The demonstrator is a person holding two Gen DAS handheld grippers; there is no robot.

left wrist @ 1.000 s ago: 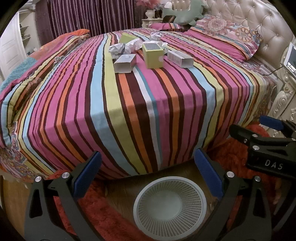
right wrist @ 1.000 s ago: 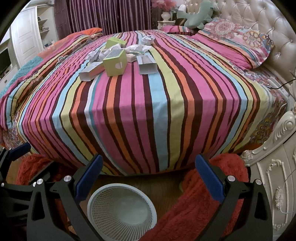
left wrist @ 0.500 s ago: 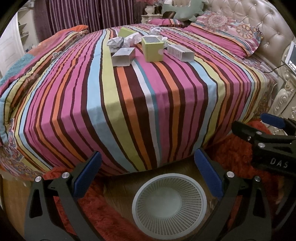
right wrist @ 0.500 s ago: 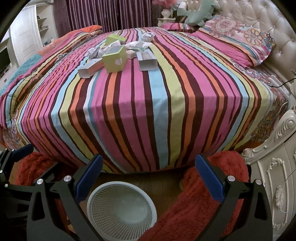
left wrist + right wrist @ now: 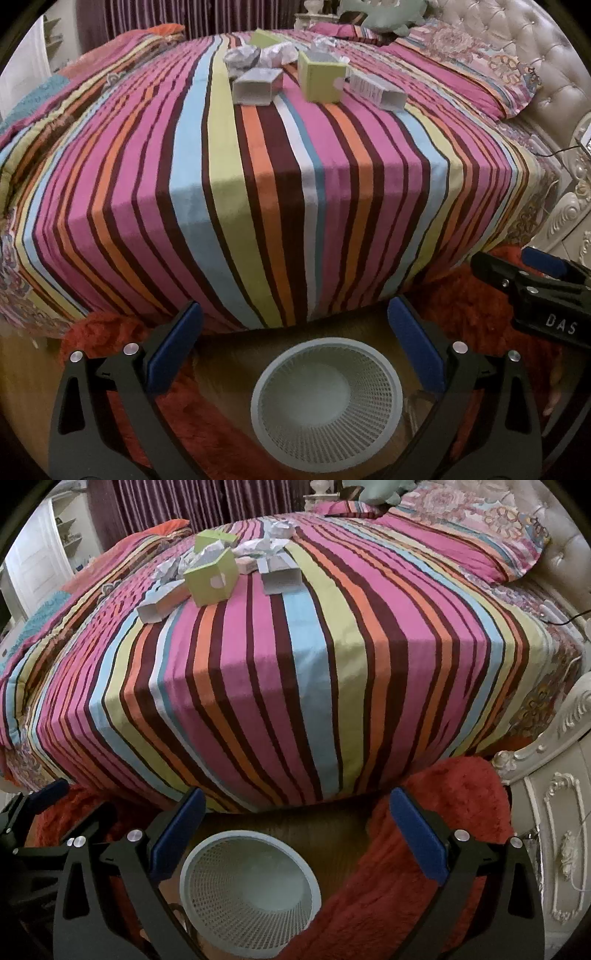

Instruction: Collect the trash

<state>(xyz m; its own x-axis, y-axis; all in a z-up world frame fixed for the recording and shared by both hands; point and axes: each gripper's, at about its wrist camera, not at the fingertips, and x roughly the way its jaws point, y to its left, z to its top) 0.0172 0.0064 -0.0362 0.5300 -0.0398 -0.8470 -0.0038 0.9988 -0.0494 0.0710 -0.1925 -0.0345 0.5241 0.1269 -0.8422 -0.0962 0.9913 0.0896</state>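
Trash lies in a cluster far back on the striped bed (image 5: pixel 258 177): a green box (image 5: pixel 320 79), a grey box (image 5: pixel 258 85), a white carton (image 5: pixel 376 90) and crumpled paper (image 5: pixel 242 57). The right wrist view shows the same green box (image 5: pixel 211 578), a pale carton (image 5: pixel 160 603), a white box (image 5: pixel 280 576) and paper wads (image 5: pixel 264 546). A white mesh wastebasket (image 5: pixel 327 397) (image 5: pixel 249 891) stands on the floor at the bed's foot. My left gripper (image 5: pixel 295 332) hangs open above the basket. My right gripper (image 5: pixel 295 816) is open too, beside it, holding nothing.
Red shaggy rug (image 5: pixel 424 849) covers the wooden floor around the basket. A carved white nightstand (image 5: pixel 554 830) stands at the right. Pillows (image 5: pixel 461 528) and a tufted headboard (image 5: pixel 509 33) lie at the far right. Purple curtains (image 5: pixel 207 498) hang behind the bed.
Both grippers have moved forward and slightly up toward the bed; the trash cluster looks nearer and the basket sits a little lower in view. Jaws stay open.
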